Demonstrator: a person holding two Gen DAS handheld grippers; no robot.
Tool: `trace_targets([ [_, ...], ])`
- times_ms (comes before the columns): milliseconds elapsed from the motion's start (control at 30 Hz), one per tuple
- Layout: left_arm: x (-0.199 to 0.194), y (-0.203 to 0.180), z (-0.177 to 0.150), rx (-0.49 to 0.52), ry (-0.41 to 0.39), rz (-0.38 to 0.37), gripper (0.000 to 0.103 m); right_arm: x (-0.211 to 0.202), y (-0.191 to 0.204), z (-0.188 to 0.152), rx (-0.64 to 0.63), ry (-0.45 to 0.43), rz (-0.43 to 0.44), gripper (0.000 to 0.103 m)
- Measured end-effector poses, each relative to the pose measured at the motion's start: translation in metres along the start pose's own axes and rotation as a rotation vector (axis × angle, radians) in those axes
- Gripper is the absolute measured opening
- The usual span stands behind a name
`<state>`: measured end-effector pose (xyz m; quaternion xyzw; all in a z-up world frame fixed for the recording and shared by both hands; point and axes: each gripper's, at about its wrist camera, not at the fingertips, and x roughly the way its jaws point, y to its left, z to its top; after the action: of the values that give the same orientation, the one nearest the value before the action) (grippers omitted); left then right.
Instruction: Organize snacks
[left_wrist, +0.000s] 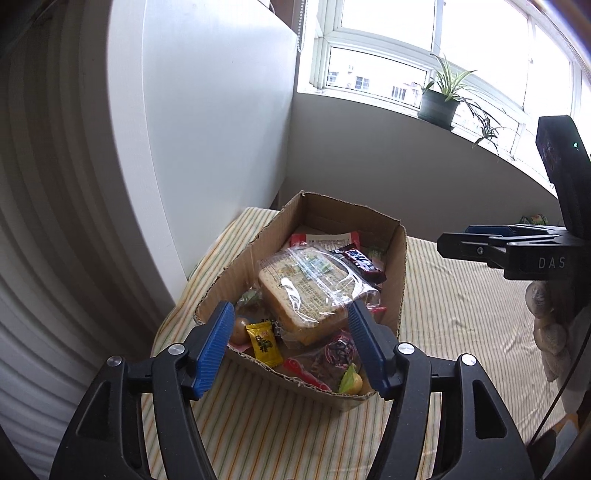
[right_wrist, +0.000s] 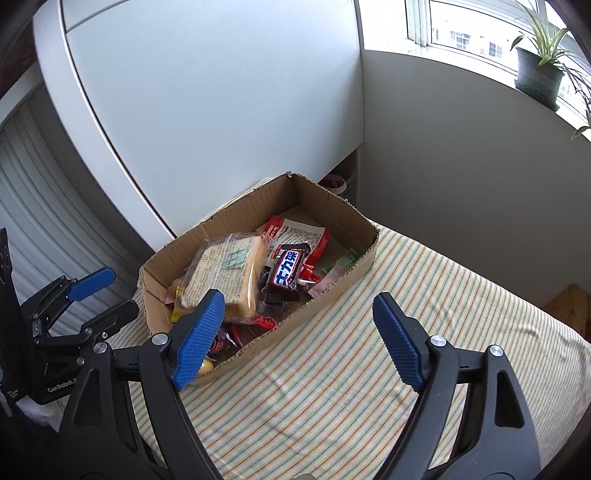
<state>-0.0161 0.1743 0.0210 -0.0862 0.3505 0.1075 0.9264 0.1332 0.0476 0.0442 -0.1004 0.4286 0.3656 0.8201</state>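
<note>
An open cardboard box (left_wrist: 400, 280) sits on a striped cloth and holds several snacks. On top lies a clear bag of crackers (left_wrist: 310, 291), with a dark chocolate bar (left_wrist: 360, 262), a red-and-white packet (left_wrist: 325, 240) and a yellow candy (left_wrist: 264, 343) around it. My left gripper (left_wrist: 291, 347) is open and empty, hovering just above the box's near end. My right gripper (right_wrist: 299, 339) is open and empty, above the cloth beside the box (right_wrist: 343, 218); the crackers (right_wrist: 225, 277) and chocolate bar (right_wrist: 286, 273) show there too.
The striped cloth (right_wrist: 406, 295) covers the surface right of the box. A white cabinet (right_wrist: 207, 103) stands behind it. A potted plant (left_wrist: 439, 99) sits on the windowsill. A wooden corner (right_wrist: 569, 306) shows at the far right.
</note>
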Motion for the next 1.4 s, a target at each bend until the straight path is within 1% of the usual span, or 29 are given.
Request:
trace_targets([
  [67,-0.006,-0.004,-0.003,0.004,-0.01,0.004,0.064,-0.01,0.005,-0.01,-0.008,-0.016,-0.016,0.085],
  [167,-0.017,-0.006,-0.007,-0.003,-0.034,0.005,0.064,-0.028,0.012,-0.024,-0.017,-0.063,-0.033,0.085],
  [233,-0.024,-0.009,-0.009,-0.007,-0.052,0.016,0.067,-0.041,0.015,-0.034,-0.003,-0.089,-0.027,0.085],
  [267,-0.029,-0.01,-0.01,-0.006,-0.065,0.022,0.072,-0.047,0.016,-0.038,0.008,-0.098,-0.02,0.085],
  [300,-0.033,-0.012,-0.011,-0.004,-0.076,0.025,0.073,-0.052,0.017,-0.042,0.013,-0.108,-0.016,0.085],
  [467,-0.047,-0.017,-0.015,-0.006,-0.106,0.035,0.073,-0.073,0.025,-0.059,0.012,-0.144,-0.059,0.085],
  [633,-0.058,-0.02,-0.026,-0.02,-0.116,0.051,0.073,-0.086,0.029,-0.072,0.041,-0.166,-0.054,0.085],
  [667,-0.06,-0.021,-0.029,-0.023,-0.12,0.057,0.074,-0.088,0.031,-0.075,0.04,-0.172,-0.061,0.085],
  [733,-0.066,-0.022,-0.034,-0.034,-0.121,0.056,0.079,-0.094,0.034,-0.08,0.038,-0.184,-0.068,0.086],
  [800,-0.069,-0.023,-0.039,-0.035,-0.122,0.057,0.08,-0.097,0.038,-0.086,0.037,-0.189,-0.077,0.087],
  [867,-0.072,-0.024,-0.043,-0.038,-0.122,0.057,0.08,-0.099,0.042,-0.094,0.044,-0.201,-0.088,0.093],
  [900,-0.073,-0.025,-0.045,-0.038,-0.122,0.058,0.08,-0.101,0.044,-0.099,0.047,-0.208,-0.09,0.094],
  [1133,-0.08,-0.028,-0.051,-0.025,-0.123,0.065,0.08,-0.101,0.053,-0.119,0.038,-0.205,-0.116,0.095],
  [1233,-0.082,-0.028,-0.052,-0.028,-0.127,0.063,0.08,-0.101,0.054,-0.124,0.044,-0.199,-0.11,0.095],
  [1333,-0.082,-0.029,-0.052,-0.028,-0.128,0.065,0.08,-0.101,0.055,-0.126,0.035,-0.201,-0.129,0.095],
  [1400,-0.082,-0.031,-0.053,-0.023,-0.128,0.068,0.08,-0.101,0.055,-0.126,0.032,-0.199,-0.126,0.095],
])
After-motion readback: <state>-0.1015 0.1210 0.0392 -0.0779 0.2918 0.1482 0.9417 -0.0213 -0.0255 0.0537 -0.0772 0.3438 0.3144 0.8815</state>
